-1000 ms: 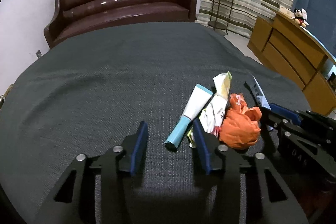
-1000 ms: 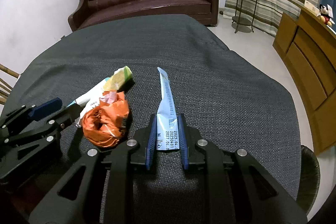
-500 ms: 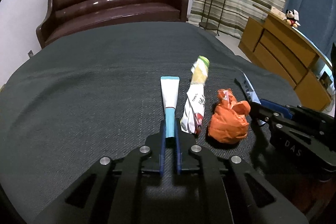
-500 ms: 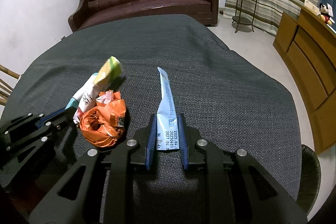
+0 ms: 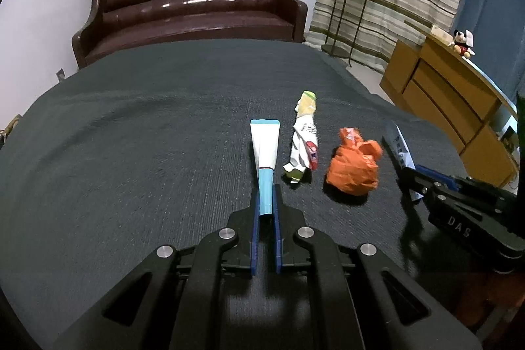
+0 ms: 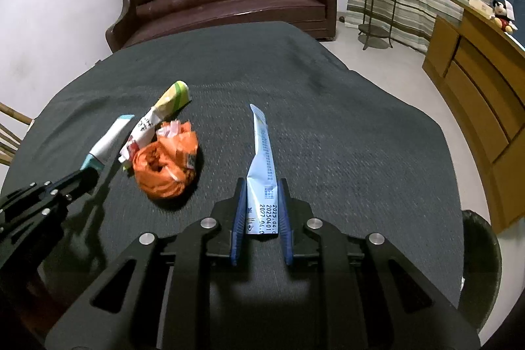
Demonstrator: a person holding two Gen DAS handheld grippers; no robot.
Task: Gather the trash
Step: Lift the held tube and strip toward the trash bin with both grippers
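Observation:
My left gripper is shut on the blue cap end of a white and blue tube, which points away over the dark cloth. The tube also shows in the right wrist view. My right gripper is shut on the end of a flat light blue sachet with printed dates. Between the two grippers lie a crumpled orange bag and a twisted white and yellow wrapper, both loose on the cloth; both also show in the right wrist view, the bag and the wrapper.
The table is covered with a dark grey cloth. A brown leather sofa stands behind it. A wooden cabinet stands at the right, a plant stand by the striped curtain. A dark bin sits by the table's right edge.
My left gripper went from open beside the pile to shut on the tube's cap end, turning the tube straight and pulling it apart from the wrapper. The right gripper still holds the sachet.

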